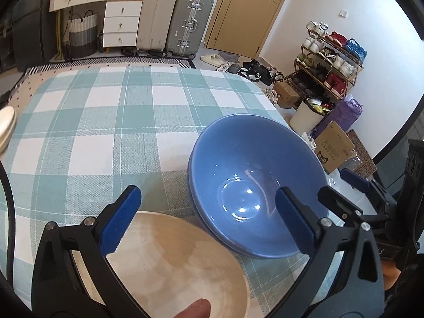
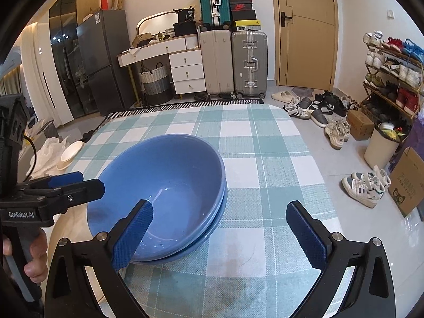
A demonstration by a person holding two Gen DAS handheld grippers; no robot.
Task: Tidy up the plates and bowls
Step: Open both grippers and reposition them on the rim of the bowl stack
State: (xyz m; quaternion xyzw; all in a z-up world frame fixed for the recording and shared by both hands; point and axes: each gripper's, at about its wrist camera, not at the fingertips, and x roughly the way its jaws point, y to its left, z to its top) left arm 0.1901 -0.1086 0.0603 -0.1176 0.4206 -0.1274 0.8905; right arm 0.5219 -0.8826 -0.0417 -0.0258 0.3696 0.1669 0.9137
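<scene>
Both claws hang released: left gripper (image 1: 206, 217) over the beige plate (image 1: 169, 259), right gripper (image 2: 220, 228) beside stacked blue bowls (image 2: 164, 185). "GenRobot.AI" marks the left gripper's body.

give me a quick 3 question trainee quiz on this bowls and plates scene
1. True or false: the blue bowls are nested one inside another.
2. Multiple choice: what lies under the left gripper? A) a beige plate B) a metal pan C) a glass cup
3. Fill in: both grippers have their jaws ____ and hold nothing.

Key
1. True: a second blue rim shows just below the top bowl's rim.
2. A: the beige plate lies on the checked tablecloth, beside the bowls.
3. Open: the right gripper has one finger over the bowl's inside and the other out over the cloth.
</scene>
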